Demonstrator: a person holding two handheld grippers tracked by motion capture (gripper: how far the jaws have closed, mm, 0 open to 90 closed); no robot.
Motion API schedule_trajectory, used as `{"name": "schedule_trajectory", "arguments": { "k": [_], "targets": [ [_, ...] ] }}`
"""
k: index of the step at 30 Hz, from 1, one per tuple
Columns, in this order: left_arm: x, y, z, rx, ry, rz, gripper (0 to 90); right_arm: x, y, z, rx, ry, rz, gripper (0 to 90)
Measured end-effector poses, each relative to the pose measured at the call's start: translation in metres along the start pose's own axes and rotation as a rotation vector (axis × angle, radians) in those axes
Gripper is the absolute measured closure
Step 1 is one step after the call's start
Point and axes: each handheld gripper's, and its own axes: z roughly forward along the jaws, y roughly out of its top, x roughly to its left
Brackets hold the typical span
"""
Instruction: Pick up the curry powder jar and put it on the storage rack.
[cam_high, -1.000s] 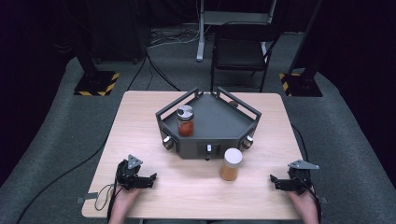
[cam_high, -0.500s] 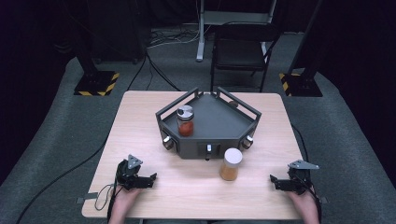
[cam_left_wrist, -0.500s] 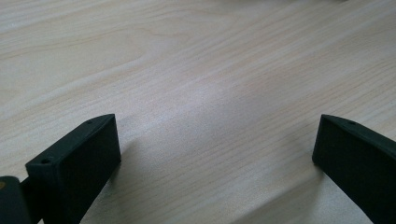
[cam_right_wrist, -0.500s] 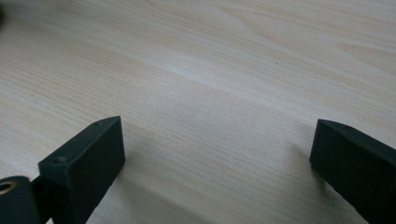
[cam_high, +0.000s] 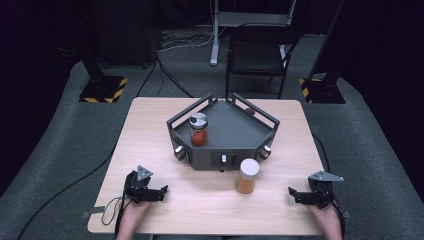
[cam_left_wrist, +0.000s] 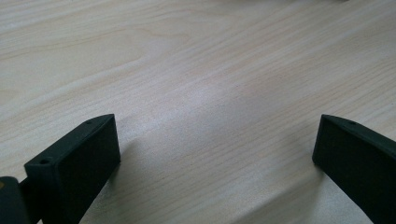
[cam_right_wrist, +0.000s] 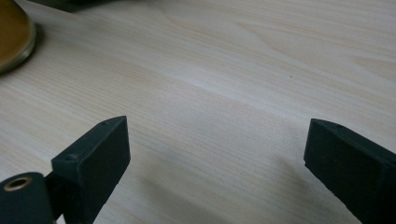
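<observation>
A dark grey tray (cam_high: 231, 124) with low rails sits at the middle of the wooden table (cam_high: 150, 130). Inside it, at its left, stands a jar of red spice (cam_high: 198, 130) with a grey lid. In front of the tray, on the table, stands a jar of orange powder (cam_high: 246, 176) with a cream lid; its base edge (cam_right_wrist: 11, 37) is at the upper left of the right gripper view. My left gripper (cam_high: 161, 192) (cam_left_wrist: 215, 149) rests open near the front left, over bare wood. At the front right my right gripper (cam_high: 292, 194) (cam_right_wrist: 215, 149) is open; its jaws have just been closing a little with nothing between them.
A black chair (cam_high: 257, 55) stands behind the table's far edge. Two black stands with yellow-striped bases (cam_high: 102, 89) (cam_high: 322, 90) flank it on the grey floor. Cables (cam_high: 170, 75) run across the floor at the back left.
</observation>
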Motion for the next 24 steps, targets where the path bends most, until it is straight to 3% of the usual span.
{"name": "schedule_trajectory", "arguments": {
  "k": [24],
  "targets": [
    [0.000, 0.000, 0.000, -0.002, -0.001, -0.002, 0.2, 0.026, 0.017, -0.010, -0.079, 0.090, -0.071, 6.1]
  ]
}}
